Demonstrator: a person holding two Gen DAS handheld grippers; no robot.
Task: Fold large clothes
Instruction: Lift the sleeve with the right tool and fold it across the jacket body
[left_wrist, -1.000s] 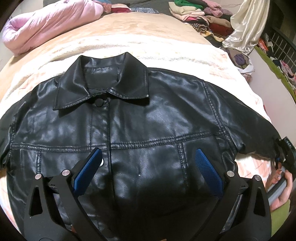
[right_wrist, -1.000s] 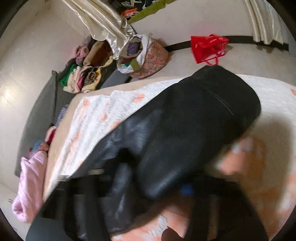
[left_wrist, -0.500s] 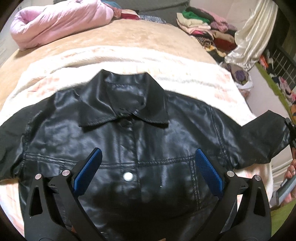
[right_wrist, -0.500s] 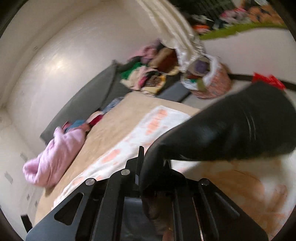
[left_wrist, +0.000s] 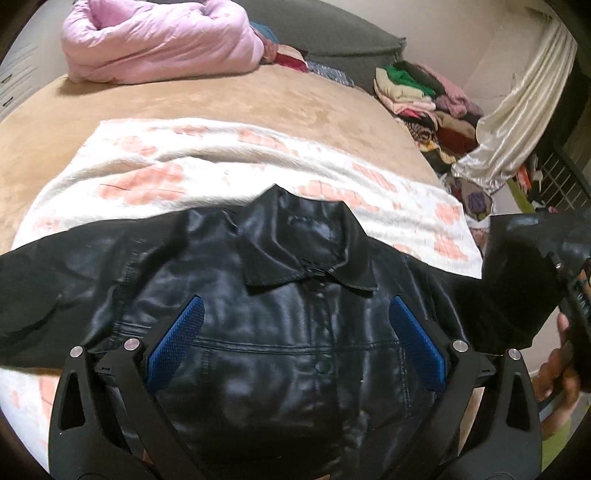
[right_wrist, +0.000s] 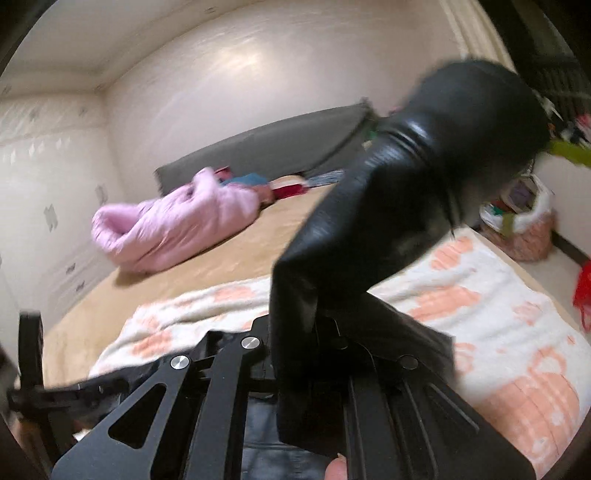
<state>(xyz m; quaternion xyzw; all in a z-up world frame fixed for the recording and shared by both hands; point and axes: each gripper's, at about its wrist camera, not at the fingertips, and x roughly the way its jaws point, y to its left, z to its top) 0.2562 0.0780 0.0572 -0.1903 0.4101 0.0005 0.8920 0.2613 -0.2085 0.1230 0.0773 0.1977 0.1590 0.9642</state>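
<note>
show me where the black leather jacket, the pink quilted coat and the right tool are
black leather jacket (left_wrist: 280, 332): left wrist view, on its buttoned chest panel.
pink quilted coat (left_wrist: 162, 40): left wrist view, on the middle of the bundle.
right tool (right_wrist: 295, 354): right wrist view, where it pinches the jacket's sleeve.

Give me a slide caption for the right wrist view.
Right gripper shut on the black jacket's sleeve, lifted above the blanket-covered bed.

The black jacket (left_wrist: 280, 332) runs off the lower edge of the left wrist frame, its raised sleeve (right_wrist: 388, 221) blurred, hiding the right gripper (right_wrist: 295, 347) fingertips.
</note>
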